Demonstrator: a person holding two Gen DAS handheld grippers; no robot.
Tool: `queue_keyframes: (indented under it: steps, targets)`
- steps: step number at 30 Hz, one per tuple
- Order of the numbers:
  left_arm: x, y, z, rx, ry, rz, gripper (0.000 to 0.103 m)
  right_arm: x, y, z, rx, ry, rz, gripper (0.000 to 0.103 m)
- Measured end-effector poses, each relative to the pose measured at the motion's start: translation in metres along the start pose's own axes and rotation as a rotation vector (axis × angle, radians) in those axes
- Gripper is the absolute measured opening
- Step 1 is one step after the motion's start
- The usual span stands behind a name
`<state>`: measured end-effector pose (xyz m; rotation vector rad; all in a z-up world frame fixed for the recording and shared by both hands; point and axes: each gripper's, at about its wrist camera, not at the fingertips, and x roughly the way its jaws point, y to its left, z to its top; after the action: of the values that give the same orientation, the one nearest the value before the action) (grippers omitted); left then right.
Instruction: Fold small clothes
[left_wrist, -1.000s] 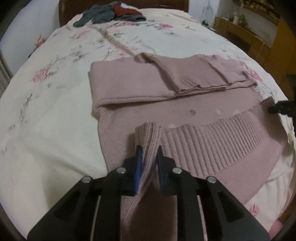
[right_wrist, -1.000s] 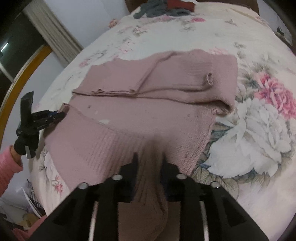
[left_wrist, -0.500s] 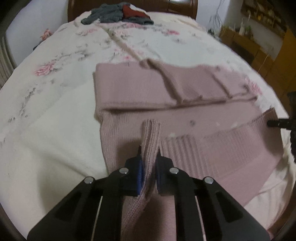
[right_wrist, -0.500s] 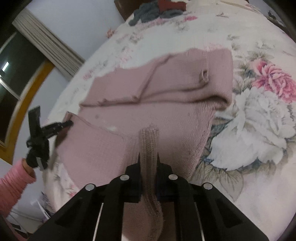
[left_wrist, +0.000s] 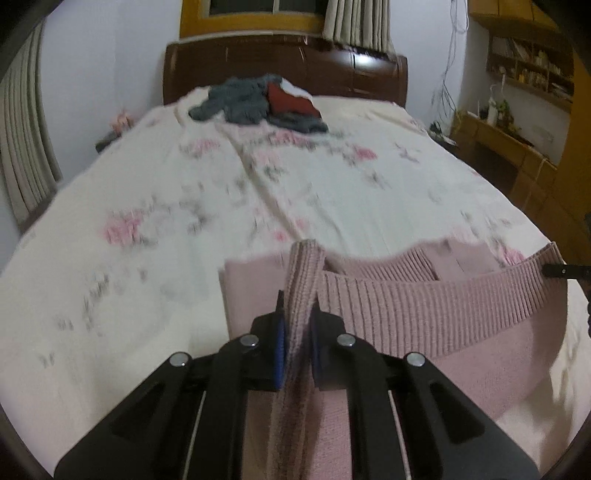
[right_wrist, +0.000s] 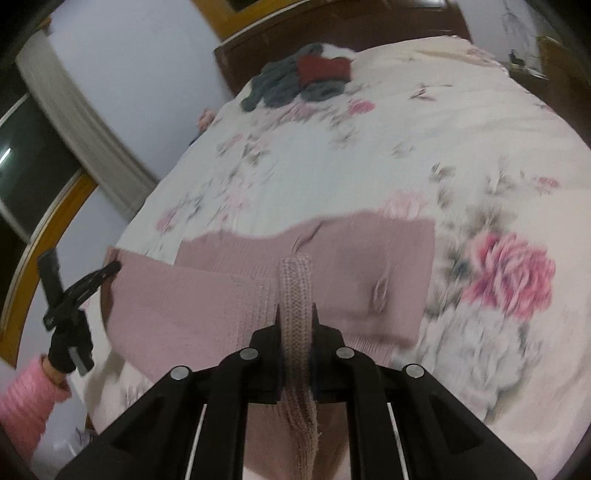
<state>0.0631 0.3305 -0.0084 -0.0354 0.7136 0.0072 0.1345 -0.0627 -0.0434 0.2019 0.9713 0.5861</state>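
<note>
Now both grippers have lifted the ribbed hem higher and forward than a moment ago. The left gripper (left_wrist: 295, 332) and right gripper (right_wrist: 295, 332) each pinch the pink sweater (left_wrist: 424, 314), which partly rests on the bed (left_wrist: 258, 192). The bottom half is likely about to fold over the top.

The sweater (left_wrist: 424, 314) lies on the near bed (left_wrist: 295, 192), the clothes pile (left_wrist: 258, 103) far behind by the headboard (left_wrist: 369, 74)
</note>
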Motion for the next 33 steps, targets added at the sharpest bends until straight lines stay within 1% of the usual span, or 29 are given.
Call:
queue_keyframes:
  steps: [6,10,14,17,19,25,27,28,29,31,32,33]
  targets:
    - [0.038,-0.003,0.037,0.000,-0.051,0.064,0.009,0.027,-0.016,0.051,0.067,-0.049,-0.087,0.010]
    - [0.074,-0.003,0.048,-0.009,-0.029,0.087,0.009,0.055,-0.021,0.074,0.078,-0.054,-0.155,0.010]
    - [0.114,0.000,0.039,-0.013,0.050,0.105,0.009,0.087,-0.026,0.081,0.075,-0.025,-0.207,0.010]
    - [0.140,0.009,0.026,-0.048,0.104,0.103,0.009,0.109,-0.032,0.081,0.078,0.006,-0.229,0.010]
    - [0.151,0.015,0.021,-0.068,0.127,0.104,0.009,0.120,-0.037,0.079,0.077,0.025,-0.246,0.010]
    - [0.175,0.025,0.008,-0.101,0.191,0.103,0.009,0.144,-0.055,0.071,0.115,0.067,-0.259,0.010]
    - [0.181,0.026,0.004,-0.100,0.214,0.110,0.014,0.148,-0.060,0.067,0.126,0.074,-0.261,0.011]
    - [0.184,0.026,0.002,-0.102,0.229,0.113,0.015,0.149,-0.062,0.066,0.133,0.077,-0.260,0.014]
    - [0.185,0.027,0.001,-0.103,0.235,0.115,0.019,0.148,-0.064,0.065,0.140,0.079,-0.261,0.017]
    - [0.182,0.029,0.000,-0.115,0.238,0.113,0.024,0.143,-0.067,0.064,0.152,0.075,-0.272,0.031]
    - [0.179,0.031,0.000,-0.123,0.234,0.110,0.030,0.138,-0.069,0.062,0.159,0.068,-0.271,0.031]
    - [0.172,0.034,0.000,-0.134,0.220,0.110,0.041,0.134,-0.069,0.062,0.162,0.066,-0.265,0.031]
